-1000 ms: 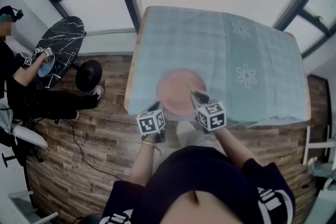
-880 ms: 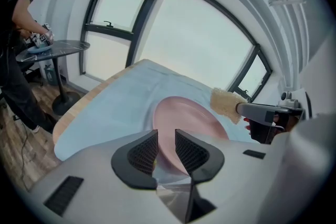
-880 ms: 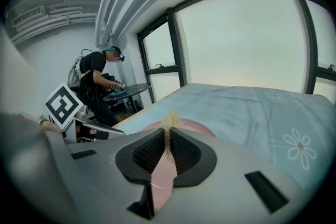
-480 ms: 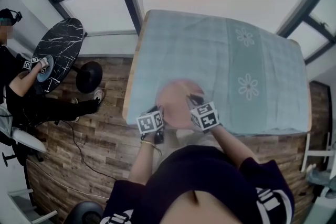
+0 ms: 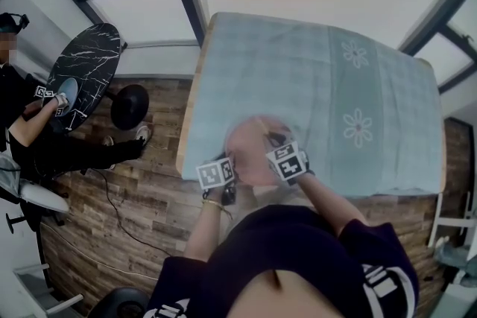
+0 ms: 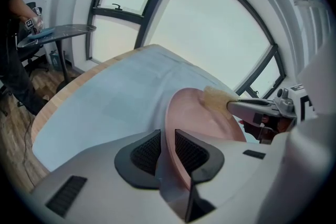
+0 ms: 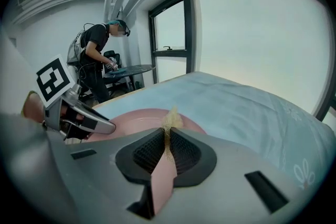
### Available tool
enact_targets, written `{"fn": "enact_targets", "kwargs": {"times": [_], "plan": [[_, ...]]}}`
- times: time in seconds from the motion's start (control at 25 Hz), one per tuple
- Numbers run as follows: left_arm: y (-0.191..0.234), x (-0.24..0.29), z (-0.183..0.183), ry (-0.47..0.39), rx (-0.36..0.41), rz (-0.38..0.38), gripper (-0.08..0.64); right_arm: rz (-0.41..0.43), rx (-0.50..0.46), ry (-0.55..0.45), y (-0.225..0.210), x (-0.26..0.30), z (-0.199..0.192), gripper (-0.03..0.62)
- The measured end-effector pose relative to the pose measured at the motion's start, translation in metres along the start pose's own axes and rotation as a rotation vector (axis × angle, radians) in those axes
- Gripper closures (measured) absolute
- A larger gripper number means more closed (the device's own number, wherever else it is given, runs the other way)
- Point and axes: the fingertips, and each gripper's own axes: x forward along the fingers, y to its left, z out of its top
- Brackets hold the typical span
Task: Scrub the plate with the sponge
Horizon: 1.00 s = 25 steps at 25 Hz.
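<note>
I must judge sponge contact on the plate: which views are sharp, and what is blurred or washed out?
Head view: plate blurred by motion. Left gripper view: plate rim crisp, sponge slightly soft, windows washed out white. Right gripper view: sponge crisp, window frames bowed.

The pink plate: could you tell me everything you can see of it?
The pink plate is round, smooth, plain, with a shallow raised rim; it looks ceramic or plastic. It sits on the pale blue cloth near the table's front edge. Its near rim is held between the pads of the left gripper, whose jaws have just been opening. The sponge, pinched in the right gripper, touches its far side.
</note>
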Motion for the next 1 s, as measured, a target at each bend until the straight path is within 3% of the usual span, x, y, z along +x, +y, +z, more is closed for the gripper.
{"fn": "enact_targets", "kwargs": {"times": [0.52, 1.0], "plan": [[0.002, 0.0, 0.005, -0.022, -0.02, 0.0, 0.528, 0.095, -0.051, 0.103, 0.032, 0.035, -0.008, 0.554], [0.004, -0.003, 0.006, -0.032, -0.023, 0.005, 0.528, 0.21, -0.104, 0.146, 0.073, 0.031, -0.019, 0.555]]}}
